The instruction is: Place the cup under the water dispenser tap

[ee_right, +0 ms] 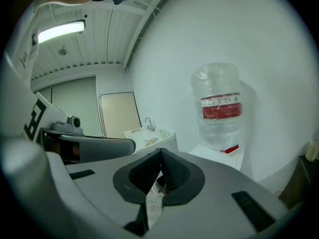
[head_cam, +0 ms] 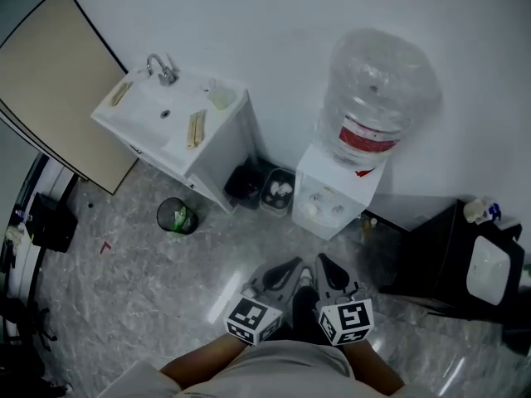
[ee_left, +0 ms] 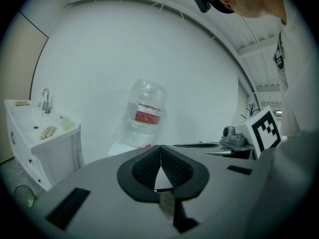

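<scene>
I am holding the left gripper (ee_left: 160,149) with its ribbed pads (ee_left: 147,167) meeting at the tips and nothing between them. The right gripper (ee_right: 160,153) is sitting the same way, with its pads (ee_right: 175,172) pressed together and empty. In the head view both grippers are hanging side by side just in front of my body, with their marker cubes (head_cam: 253,319) nearest me. Both are pointing toward the water dispenser (head_cam: 336,196), where a large clear bottle (head_cam: 377,89) with a red label is standing on top.

The cup (head_cam: 222,98) I am looking for is pale green and translucent. It is standing on the right back corner of the white sink (head_cam: 137,114), close to the wall and well apart from the dispenser and from both grippers. The faucet (head_cam: 162,69) is rising at the sink's back edge. A small round bin (head_cam: 177,215) is sitting on the floor in front of the sink.
</scene>
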Motion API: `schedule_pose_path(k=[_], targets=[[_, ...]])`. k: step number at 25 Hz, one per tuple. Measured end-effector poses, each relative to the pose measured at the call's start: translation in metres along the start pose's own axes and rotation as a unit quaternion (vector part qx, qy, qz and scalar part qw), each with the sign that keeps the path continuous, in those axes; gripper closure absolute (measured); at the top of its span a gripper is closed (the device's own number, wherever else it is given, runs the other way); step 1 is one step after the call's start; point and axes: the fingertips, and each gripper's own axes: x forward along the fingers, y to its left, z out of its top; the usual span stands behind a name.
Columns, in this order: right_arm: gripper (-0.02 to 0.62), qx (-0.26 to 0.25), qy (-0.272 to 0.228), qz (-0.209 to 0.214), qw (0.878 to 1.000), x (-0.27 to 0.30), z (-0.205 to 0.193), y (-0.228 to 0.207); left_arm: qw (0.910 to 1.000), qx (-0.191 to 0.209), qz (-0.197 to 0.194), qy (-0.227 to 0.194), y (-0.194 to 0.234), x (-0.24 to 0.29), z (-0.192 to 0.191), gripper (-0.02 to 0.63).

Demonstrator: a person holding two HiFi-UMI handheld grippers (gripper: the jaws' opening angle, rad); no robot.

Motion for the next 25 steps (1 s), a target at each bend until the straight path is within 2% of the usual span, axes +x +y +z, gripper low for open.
schedule_pose_path(k=[14,25], targets=[[0.579,-0.015,-0.005,-0.008,1.0,-0.006,0.014,0.002,0.9997,0.024,-0.005,-0.008,-0.007,0.0,0.015,0.601],[0.58,-0.018,0.002,-0.004,1.0,-0.006,0.011,0.008,0.9996,0.023,0.0,-0.013,-0.005,-0.006,0.013,0.601]])
